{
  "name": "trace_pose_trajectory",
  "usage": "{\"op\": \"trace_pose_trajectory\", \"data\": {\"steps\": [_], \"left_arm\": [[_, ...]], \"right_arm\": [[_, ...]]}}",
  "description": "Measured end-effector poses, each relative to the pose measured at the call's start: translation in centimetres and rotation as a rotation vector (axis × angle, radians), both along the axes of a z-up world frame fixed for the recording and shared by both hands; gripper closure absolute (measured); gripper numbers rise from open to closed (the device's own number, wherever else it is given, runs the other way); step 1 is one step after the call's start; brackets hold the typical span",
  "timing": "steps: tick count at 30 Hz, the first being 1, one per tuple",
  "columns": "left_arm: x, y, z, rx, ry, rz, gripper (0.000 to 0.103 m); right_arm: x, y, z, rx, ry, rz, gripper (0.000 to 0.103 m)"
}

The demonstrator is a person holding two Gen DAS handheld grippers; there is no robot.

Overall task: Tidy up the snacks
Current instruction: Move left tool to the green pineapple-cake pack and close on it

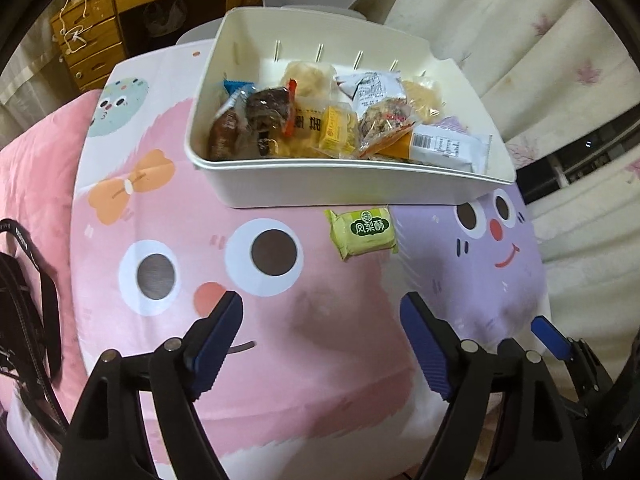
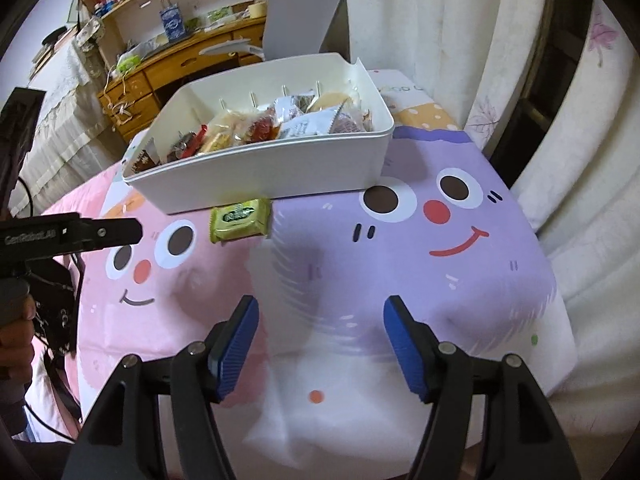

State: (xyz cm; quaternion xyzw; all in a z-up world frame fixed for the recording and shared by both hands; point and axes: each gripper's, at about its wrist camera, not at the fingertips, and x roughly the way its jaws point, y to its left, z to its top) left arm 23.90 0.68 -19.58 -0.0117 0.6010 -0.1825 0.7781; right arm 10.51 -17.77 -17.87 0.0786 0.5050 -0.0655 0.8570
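- A white bin [image 1: 344,184] heaped with wrapped snacks [image 1: 340,120] sits toward the far edge of a table covered by a cartoon-print cloth [image 1: 304,320]; by the look of it, most of the sorting is done.
- One green-and-yellow snack packet [image 1: 362,232] lies alone on the cloth, just beside the bin's near wall, close to where the pink and purple cartoon faces meet. It appears to be the only item left outside.
- The left gripper [image 1: 320,332] hangs over the pink face with its blue-padded jaws spread and nothing between them.
- The right gripper [image 2: 316,340] hovers over the purple face, jaws likewise apart and empty, the packet well ahead of its fingertips.
- Judged from the scene, what is left is to pick up that packet and drop it into the bin.
- The bin's near wall hides the lowest layer of snacks, so a count is not possible; most wrapper labels are too blurred to read.
- The table's near edge is cut off behind the gripper bodies, and any snacks there would go unseen.
- A wooden desk [image 2: 168,64] and pale curtains [image 2: 460,40] fill the background.
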Motion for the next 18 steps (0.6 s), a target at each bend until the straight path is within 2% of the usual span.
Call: {"op": "trace_pose_trajectory", "data": {"steps": [11, 18], "left_arm": [[1.8, -5.8, -3.7, 0.015, 0.036, 0.126, 0.021], [2.9, -7.8, -5.9, 0.052, 0.042, 0.19, 0.021]], "right_arm": [[3.9, -5.5, -1.9, 0.004, 0.075, 0.207, 0.037], [6.4, -8.9, -3.1, -0.007, 0.11, 0.266, 0.037]]}}
